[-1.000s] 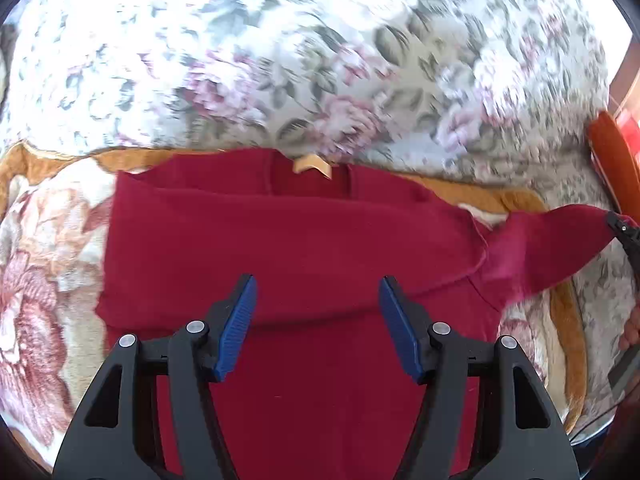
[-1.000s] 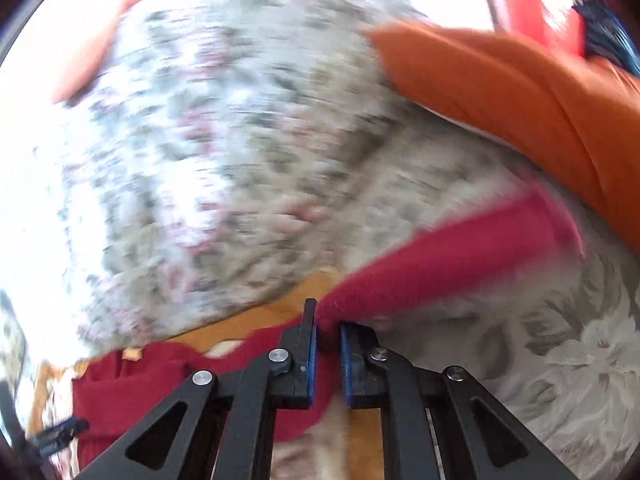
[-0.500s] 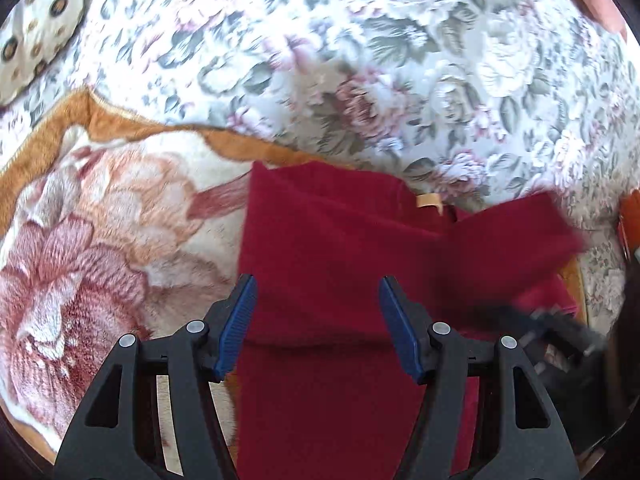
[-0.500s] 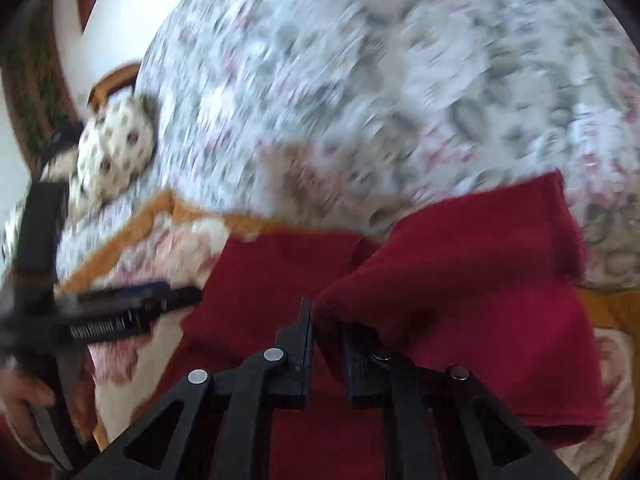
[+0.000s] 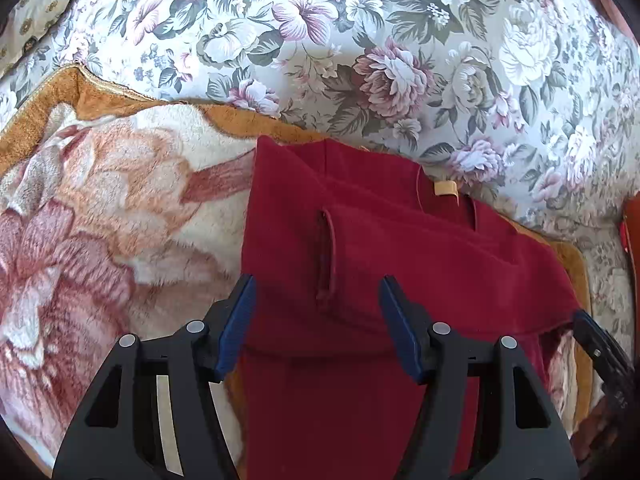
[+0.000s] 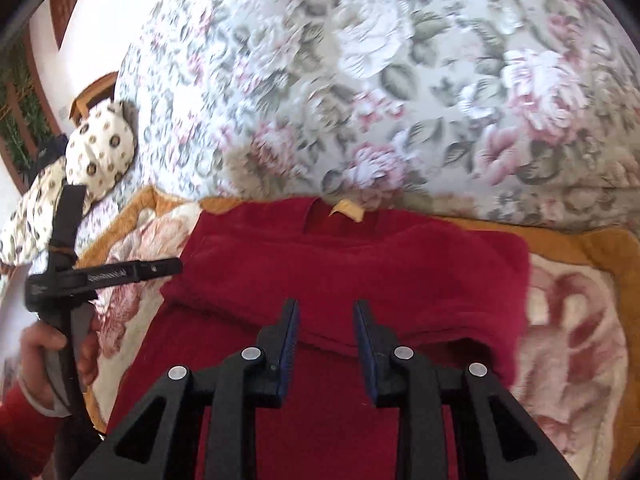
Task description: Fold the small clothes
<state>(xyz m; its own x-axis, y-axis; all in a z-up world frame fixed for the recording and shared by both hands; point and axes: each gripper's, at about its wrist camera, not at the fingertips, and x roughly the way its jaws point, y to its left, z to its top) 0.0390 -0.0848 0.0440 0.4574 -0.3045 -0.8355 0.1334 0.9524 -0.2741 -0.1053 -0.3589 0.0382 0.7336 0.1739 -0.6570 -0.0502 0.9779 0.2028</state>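
Your work surface is a bed with a flowered bedspread (image 5: 400, 40) and a plush blanket (image 5: 100, 200) over it. The red sweater (image 5: 400, 260) lies flat on the blanket, collar tag (image 6: 347, 209) toward the bedspread. A second ago the right sleeve was stretched out sideways; it now lies across the chest, so both sleeves are folded in. The right gripper (image 6: 326, 340) is opening, its jaws off the cloth. The left gripper (image 5: 316, 328) hovers spread and empty.
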